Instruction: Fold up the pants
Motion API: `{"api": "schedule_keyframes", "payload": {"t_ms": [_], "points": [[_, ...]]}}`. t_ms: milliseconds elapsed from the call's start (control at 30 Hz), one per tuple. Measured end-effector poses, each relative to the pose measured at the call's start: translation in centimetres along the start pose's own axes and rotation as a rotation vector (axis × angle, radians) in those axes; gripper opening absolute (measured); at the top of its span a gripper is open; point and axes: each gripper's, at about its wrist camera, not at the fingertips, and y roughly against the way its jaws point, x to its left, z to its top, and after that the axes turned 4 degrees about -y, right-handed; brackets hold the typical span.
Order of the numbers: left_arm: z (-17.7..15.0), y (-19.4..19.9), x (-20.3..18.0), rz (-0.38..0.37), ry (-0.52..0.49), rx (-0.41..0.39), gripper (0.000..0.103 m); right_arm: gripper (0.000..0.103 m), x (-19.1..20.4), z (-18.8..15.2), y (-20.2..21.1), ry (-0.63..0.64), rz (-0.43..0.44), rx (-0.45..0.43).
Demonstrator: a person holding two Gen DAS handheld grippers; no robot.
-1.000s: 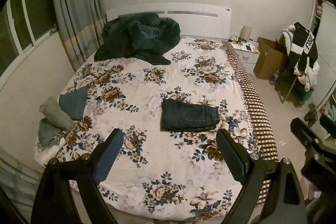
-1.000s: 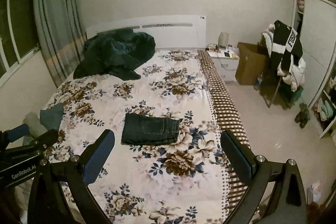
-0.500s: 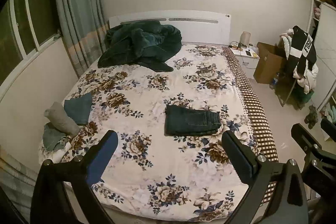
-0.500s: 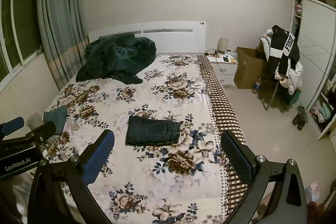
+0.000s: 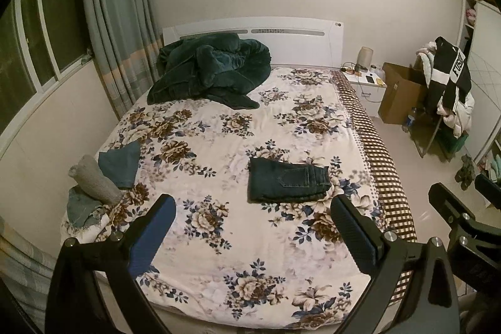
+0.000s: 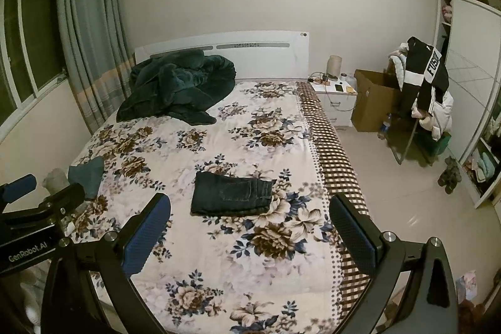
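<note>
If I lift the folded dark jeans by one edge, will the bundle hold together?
Probably not: the folded jeans are soft stacked layers, so one edge lifted would likely let them droop open. Denim looks thick, likely heavyish. On the floral bedspread, pushing may bunch the fabric.

Bed's (image 5: 219, 127) near end cut off, nightstand (image 6: 336, 89) items too small to identify

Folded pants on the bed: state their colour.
Dark blue denim folded pants, clearest in the left wrist view.
</note>
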Motion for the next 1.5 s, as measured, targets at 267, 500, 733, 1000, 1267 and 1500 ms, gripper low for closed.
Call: {"api": "schedule_keyframes", "payload": {"t_ms": [267,500,733,1000,1267,1500], "points": [[-0.1,0.3,0.1,-0.001,-0.001,0.002,0.101,0.103,0.0,0.0,-0.2,-0.003,0.004,0.004],[-0.7,1.1,0.7,-0.005,-0.002,0.01,0.101,0.103,0.1,-0.7,-0.4,-0.01,0.008,0.01],[-0.7,1.2,0.9,-0.011,-0.003,0.011,0.101,0.103,0.3,-1.1,-0.3,-0.012,0.005,0.012],[-0.7,1.2,1.0,-0.012,-0.002,0.011,0.101,0.103,0.3,-1.1,-0.3,-0.013,0.007,0.012],[-0.7,1.3,1.1,-0.012,-0.002,0.007,0.101,0.103,0.2,-1.3,-0.2,-0.015,0.006,0.014],[-0.5,1.3,1.0,-0.013,-0.003,0.007,0.101,0.103,0.2,-1.7,-0.2,-0.014,0.006,0.011]]}}
